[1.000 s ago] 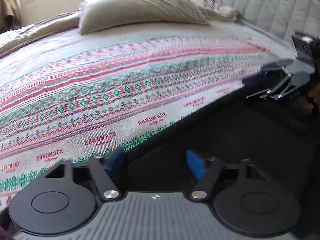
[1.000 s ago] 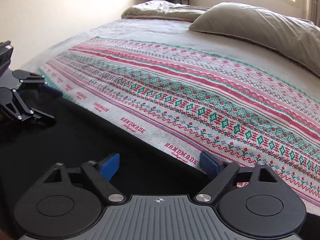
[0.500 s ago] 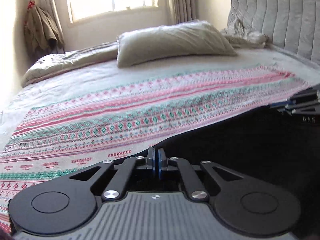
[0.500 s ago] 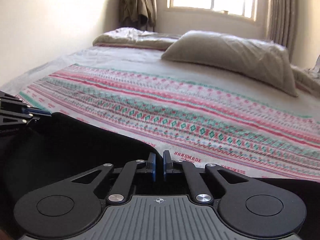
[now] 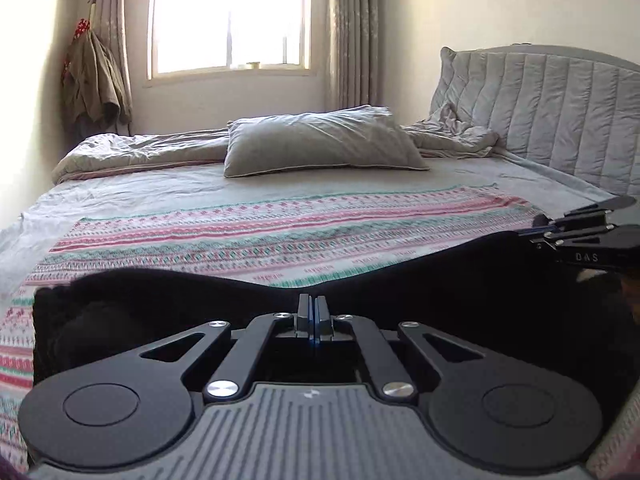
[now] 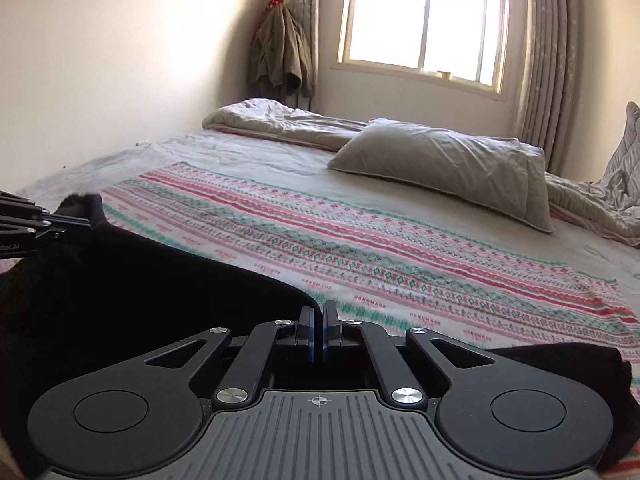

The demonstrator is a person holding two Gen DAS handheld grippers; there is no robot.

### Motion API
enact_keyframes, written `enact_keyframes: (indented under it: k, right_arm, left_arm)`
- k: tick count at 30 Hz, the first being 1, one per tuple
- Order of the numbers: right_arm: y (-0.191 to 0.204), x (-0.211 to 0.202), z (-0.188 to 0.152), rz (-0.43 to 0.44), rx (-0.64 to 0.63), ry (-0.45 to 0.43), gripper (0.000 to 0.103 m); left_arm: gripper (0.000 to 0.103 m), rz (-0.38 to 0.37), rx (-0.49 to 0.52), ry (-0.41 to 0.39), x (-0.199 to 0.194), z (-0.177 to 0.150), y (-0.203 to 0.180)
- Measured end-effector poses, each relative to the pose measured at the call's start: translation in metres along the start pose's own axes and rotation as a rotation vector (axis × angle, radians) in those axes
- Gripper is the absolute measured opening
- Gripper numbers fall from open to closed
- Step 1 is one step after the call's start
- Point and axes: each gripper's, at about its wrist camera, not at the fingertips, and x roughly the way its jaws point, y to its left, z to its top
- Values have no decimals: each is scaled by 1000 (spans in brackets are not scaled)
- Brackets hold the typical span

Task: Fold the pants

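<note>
The pants (image 5: pixel 400 300) are a black mass filling the lower half of both wrist views, their top edge lifted and strung between the two grippers over the near side of the bed (image 5: pixel 280 184). The left gripper (image 5: pixel 315 320) sits at lower centre of its view with its jaws pressed together on the fabric's edge. The right gripper (image 6: pixel 319 334), at lower centre of its own view, is likewise pinched narrow on the same edge. Each shows in the other's camera: the right gripper (image 5: pixel 560 232) at the right edge of the left view, the left gripper (image 6: pixel 52 222) at the left edge of the right view, both nipping the cloth. So the held edge runs side to side between them, sagging in the middle, and the rest of the garment hangs below, out of sight. The patterned blanket (image 5: pixel 280 236) lies straight ahead of both, with the pillow (image 5: pixel 320 144) beyond it in mid frame. Neither arm looks nearer the blanket. The next move is likely to carry both forward together, keeping the edge level.
</note>
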Motion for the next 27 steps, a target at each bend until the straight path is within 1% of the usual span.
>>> enact_keyframes:
  k: [4,7,9,12,17,19,20,23,25,26,27]
  right_arm:
    - [9,-20,-19,-3,-27,33,2]
    - [12,-30,-35,10,-22,60,2]
    - [13,-32,-45,19,-14,94,2]
    - [16,-36,-59,34,-36,133,2]
    - [25,-31,-79,43,-54,224,3]
    - [31,-26,-88,32,-80,259,3]
    - [33,-23,-92,31,-91,275,4]
    - [36,-17,-99,38,-108,298,10]
    - [35,-20,-98,39,-101,286,12]
    - [33,-22,-96,52,-90,278,21]
    - [31,-25,-93,70,-72,266,26]
  left_arm:
    - [4,-22,3,24,-18,-20,-10]
    - [4,-49,-18,61,-21,-33,-14]
    - [4,-67,-17,85,-23,-43,-18]
    - [4,-85,-19,131,-22,-58,-18]
    - [3,-108,-6,225,-16,-82,-19]
    - [3,-112,-13,282,-11,-91,-15]
    - [3,-118,-23,297,-10,-96,-11]
    - [4,-138,-79,289,-16,-96,2]
    - [15,-113,-150,260,-23,-94,16]
    - [32,-101,-194,240,-26,-92,26]
    - [52,-87,-241,216,-31,-91,35]
